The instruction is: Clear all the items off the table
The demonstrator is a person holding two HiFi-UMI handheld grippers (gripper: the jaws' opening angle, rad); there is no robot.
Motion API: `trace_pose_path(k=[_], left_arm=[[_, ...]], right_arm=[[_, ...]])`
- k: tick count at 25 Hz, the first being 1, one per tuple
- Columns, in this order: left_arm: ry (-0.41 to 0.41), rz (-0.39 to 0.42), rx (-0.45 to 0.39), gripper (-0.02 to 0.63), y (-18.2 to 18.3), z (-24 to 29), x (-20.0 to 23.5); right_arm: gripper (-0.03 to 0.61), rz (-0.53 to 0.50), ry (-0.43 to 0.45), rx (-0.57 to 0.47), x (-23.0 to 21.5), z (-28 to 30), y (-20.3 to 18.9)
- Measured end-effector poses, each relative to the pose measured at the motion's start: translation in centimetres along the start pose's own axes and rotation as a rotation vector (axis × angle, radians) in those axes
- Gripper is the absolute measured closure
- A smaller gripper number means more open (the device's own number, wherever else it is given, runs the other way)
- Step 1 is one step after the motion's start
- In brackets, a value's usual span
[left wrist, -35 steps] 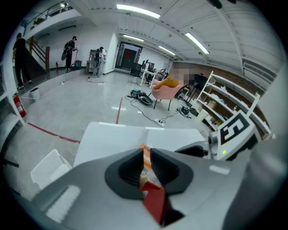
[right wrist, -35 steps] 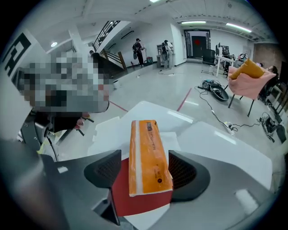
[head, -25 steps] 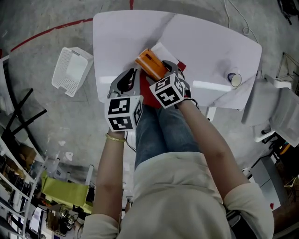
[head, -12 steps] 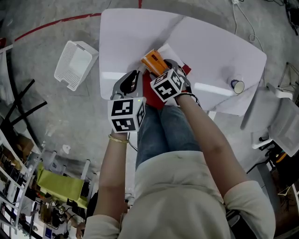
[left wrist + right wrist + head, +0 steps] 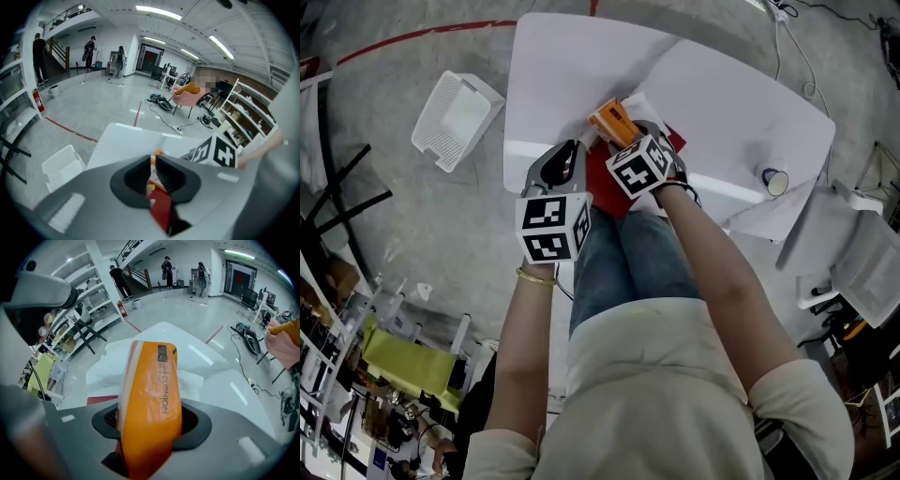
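The head view looks steeply down from high above the white table [image 5: 572, 84]. Both gripper views sit close behind their jaws, facing over the table's far edge; all share its top

Large open workshop hall, polished concrete floor [image 5: 93, 108], storage shelving [image 5: 248, 117], ceiling strip lights [image 5: 159, 11]

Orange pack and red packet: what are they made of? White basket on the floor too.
The orange pack looks like glossy plastic film, soft and puffy: sheen streaks, rounded bulge, print reading AIR CUSHION. The red packet seems a thin glossy film or foil wrapper, seen edge-on; which one is unclear. The white basket is probably rigid moulded plastic, matte, with perforated walls.
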State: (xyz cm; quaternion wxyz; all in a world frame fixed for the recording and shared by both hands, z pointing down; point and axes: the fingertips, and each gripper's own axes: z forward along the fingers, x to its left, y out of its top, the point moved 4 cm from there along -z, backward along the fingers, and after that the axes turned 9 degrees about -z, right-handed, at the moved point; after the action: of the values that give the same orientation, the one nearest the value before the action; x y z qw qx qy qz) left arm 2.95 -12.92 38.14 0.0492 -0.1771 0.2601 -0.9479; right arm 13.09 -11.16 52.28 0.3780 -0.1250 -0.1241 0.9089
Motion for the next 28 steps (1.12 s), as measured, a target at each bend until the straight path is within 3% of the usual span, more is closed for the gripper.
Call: trace_pose_path(k=[11,28], left_arm=[[0.033,-0.026,-0.034,0.575,0.1,-2.5,-0.1],[0.075,-0.115,-0.099,0.575,-0.5,-8.0,0.1]], right_arm=[[0.337,-0.048,-0.007,-0.060,0.1,-3.6,0.9],[0.337,-0.132,0.008,-0.135,3.9,-10.2,3.9]])
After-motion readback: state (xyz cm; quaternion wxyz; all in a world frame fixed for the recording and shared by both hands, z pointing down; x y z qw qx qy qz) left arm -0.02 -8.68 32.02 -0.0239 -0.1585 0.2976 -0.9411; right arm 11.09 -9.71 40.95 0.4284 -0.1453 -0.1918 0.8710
